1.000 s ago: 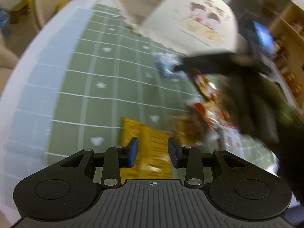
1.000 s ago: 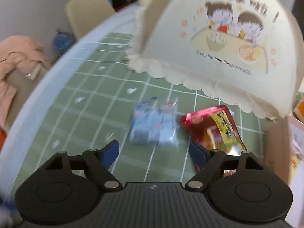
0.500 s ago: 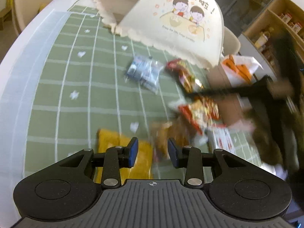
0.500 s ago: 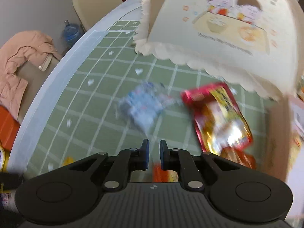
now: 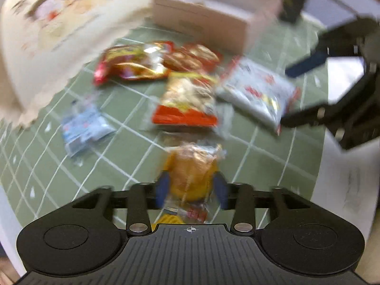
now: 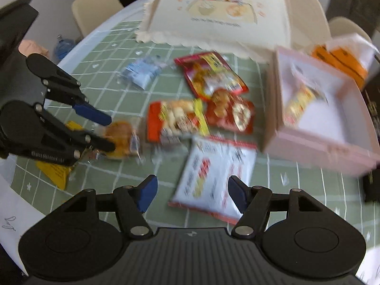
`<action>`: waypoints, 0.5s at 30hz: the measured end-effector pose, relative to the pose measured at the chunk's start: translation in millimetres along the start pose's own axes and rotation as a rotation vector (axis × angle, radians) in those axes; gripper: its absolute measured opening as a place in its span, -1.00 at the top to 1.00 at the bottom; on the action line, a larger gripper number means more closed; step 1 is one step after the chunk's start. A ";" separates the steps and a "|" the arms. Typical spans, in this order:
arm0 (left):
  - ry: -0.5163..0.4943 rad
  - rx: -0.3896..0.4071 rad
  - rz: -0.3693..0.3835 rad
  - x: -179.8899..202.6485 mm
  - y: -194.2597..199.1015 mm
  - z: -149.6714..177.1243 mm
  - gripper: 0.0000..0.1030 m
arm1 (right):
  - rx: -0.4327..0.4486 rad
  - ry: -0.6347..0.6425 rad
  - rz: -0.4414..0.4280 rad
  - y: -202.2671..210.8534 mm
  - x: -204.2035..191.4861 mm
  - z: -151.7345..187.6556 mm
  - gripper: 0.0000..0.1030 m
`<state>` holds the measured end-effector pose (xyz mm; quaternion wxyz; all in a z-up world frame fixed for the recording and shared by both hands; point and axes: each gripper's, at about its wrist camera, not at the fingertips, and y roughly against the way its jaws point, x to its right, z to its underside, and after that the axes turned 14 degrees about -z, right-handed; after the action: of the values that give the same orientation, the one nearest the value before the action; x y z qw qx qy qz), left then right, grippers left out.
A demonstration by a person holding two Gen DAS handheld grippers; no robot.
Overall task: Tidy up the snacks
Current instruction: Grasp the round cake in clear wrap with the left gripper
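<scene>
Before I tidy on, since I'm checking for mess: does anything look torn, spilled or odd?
Nothing looks spilled or torn. Snack packets lie scattered at odd angles on the green tablecloth, only one in the pink box. Blur hides finer damage.

No legible text, all blurred.

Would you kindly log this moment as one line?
left gripper: fingers opening around bun packet | right gripper: opening over white packet, nothing gripped | pink box: one snack inside

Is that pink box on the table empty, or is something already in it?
Not empty. The pink box stands open-topped, and one snack packet lies inside against its white floor; the rest looks bare.
</scene>
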<state>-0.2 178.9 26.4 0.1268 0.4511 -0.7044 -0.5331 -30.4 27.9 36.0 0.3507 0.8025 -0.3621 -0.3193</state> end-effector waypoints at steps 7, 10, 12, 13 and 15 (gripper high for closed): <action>0.112 -0.020 0.013 -16.7 -15.3 -0.7 -0.39 | 0.039 -0.083 0.020 9.5 11.3 18.6 -0.29; 0.161 -0.063 0.012 -27.9 -27.9 -2.9 -0.39 | 0.037 -0.083 0.028 9.9 10.6 24.8 -0.30; 0.196 -0.055 0.028 -33.2 -31.8 -5.2 -0.46 | 0.027 -0.077 0.031 8.7 8.8 27.3 -0.30; 0.227 -0.055 0.034 -36.4 -32.9 -7.4 -0.46 | 0.023 -0.072 0.032 8.0 7.2 27.9 -0.30; 0.298 -0.060 0.047 -41.8 -33.2 -9.6 -0.35 | 0.025 -0.056 0.033 9.1 4.3 26.8 -0.30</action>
<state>46.1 204.2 14.1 0.2559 0.5046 -0.6718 -0.4782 -51.9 11.1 27.4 0.3355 0.7915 -0.3890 -0.3311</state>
